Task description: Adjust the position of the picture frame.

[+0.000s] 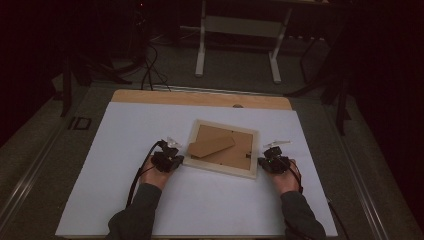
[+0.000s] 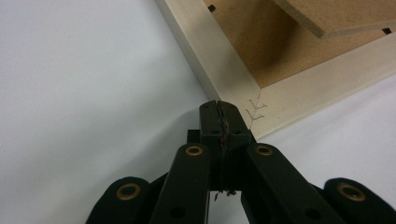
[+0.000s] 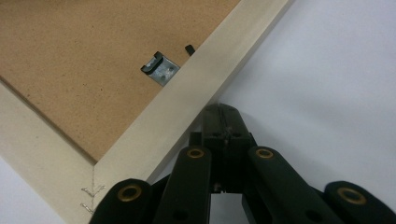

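A pale wooden picture frame (image 1: 222, 167) lies face down on the white table cover, its brown backing board (image 1: 240, 152) up and the brown stand flap (image 1: 212, 142) across it. My left gripper (image 1: 170, 161) is shut, with nothing held; in the left gripper view its tips (image 2: 219, 109) touch the frame's outer edge at a stapled corner (image 2: 256, 111). My right gripper (image 1: 272, 162) is shut and empty too. Its tips (image 3: 223, 114) rest against the outer side of the frame rail (image 3: 187, 100), near a small metal hanger clip (image 3: 161, 69).
The white cover (image 1: 150, 200) spreads over a wooden tabletop (image 1: 200, 98) whose far strip shows. Beyond the table stand the white legs of another table (image 1: 201, 45) and dark cables (image 1: 150, 70) on the floor.
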Motion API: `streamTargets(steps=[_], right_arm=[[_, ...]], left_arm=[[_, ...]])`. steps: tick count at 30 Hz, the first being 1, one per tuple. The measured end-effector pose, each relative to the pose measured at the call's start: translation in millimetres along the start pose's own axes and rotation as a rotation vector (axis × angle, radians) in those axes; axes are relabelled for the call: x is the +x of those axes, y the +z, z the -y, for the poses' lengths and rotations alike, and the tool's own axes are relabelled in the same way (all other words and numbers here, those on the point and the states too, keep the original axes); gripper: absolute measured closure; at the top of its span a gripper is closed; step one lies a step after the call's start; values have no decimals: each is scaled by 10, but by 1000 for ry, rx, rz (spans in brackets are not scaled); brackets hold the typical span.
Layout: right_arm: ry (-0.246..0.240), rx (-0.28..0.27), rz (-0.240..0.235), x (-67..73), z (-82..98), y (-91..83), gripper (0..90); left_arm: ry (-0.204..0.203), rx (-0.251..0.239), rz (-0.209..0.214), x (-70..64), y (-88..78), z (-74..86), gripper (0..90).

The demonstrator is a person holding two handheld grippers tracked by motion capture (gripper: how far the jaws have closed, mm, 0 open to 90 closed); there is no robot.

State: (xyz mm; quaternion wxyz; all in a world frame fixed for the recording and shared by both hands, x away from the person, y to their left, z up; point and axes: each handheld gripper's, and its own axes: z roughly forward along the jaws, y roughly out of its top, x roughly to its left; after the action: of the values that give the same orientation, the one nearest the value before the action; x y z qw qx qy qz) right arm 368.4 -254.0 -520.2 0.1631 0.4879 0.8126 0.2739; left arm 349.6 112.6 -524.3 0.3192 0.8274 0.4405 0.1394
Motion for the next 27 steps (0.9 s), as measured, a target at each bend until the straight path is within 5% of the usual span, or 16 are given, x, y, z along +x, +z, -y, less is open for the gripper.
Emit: streamTargets(steps=[14, 27], right_arm=[[4, -9, -13, 53, -58, 53, 900], [-21, -10, -36, 189, -125, 107, 900]], left_arm=[[25, 2, -25, -39, -97, 112, 900], [-15, -6, -24, 36, -215, 260, 900]])
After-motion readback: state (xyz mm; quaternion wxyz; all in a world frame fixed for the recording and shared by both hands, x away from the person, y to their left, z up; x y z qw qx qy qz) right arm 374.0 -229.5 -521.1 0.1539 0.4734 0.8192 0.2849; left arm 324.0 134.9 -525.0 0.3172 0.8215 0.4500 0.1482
